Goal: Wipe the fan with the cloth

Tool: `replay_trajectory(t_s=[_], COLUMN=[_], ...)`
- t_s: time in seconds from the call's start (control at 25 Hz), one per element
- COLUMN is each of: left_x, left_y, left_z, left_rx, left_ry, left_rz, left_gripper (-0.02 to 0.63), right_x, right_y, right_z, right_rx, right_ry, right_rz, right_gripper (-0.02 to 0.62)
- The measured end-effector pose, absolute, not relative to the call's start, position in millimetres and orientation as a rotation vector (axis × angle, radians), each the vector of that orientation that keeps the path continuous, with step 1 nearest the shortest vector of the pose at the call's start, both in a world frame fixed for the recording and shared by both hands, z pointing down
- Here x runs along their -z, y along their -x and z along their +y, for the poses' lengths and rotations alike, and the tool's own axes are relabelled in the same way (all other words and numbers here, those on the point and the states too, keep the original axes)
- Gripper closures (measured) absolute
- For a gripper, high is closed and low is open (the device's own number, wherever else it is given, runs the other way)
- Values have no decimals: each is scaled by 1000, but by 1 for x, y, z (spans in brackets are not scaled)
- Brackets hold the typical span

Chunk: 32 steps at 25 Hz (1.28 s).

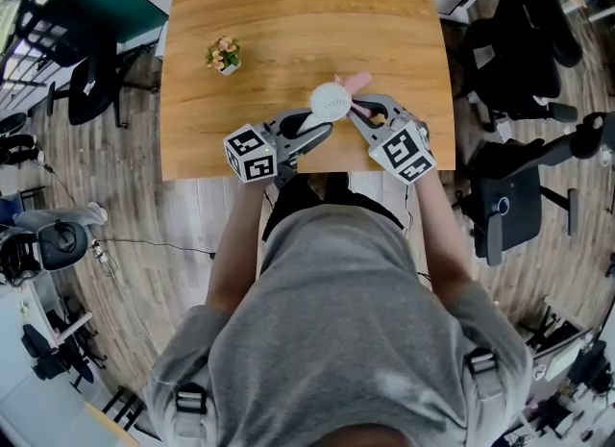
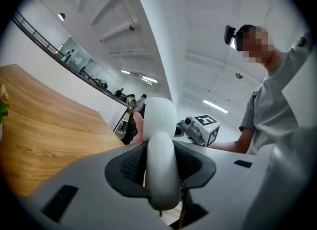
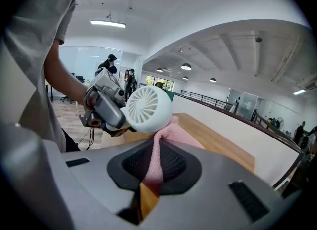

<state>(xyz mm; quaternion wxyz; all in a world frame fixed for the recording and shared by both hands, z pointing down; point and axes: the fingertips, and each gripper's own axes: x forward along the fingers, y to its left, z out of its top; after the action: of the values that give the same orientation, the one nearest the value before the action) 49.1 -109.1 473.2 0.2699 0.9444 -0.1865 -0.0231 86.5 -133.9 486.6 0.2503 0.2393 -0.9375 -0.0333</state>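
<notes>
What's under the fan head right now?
The pink cloth, pinched in the right gripper, rises to the lower edge of the fan. Whether they touch is covered by the fan's head.

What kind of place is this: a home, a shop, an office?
Most likely an open-plan office or lab space. Black office chairs stand on either side of a wooden table. The right gripper view shows strip ceiling lights and several people standing in a large, bright hall.

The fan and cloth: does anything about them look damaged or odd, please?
Nothing stands out: the left gripper holds the white fan intact above the table, and the right gripper pinches the pink cloth beside it.
</notes>
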Motion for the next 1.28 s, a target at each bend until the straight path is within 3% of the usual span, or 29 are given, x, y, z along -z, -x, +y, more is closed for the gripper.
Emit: replay_trajectory(t_s=[0.44, 1.28], left_x=[-463, -489], left_y=[-45, -39], left_z=[-121, -129], left_rx=[269, 203], left_ry=[-2404, -2396], left_rz=[-494, -581], left_gripper=[454, 454], right_x=[-487, -482], right_y=[-64, -60], right_z=[-121, -105], right_rx=[124, 109], right_ry=[-560, -554], right_rz=[-2561, -2605], right_gripper=[561, 561])
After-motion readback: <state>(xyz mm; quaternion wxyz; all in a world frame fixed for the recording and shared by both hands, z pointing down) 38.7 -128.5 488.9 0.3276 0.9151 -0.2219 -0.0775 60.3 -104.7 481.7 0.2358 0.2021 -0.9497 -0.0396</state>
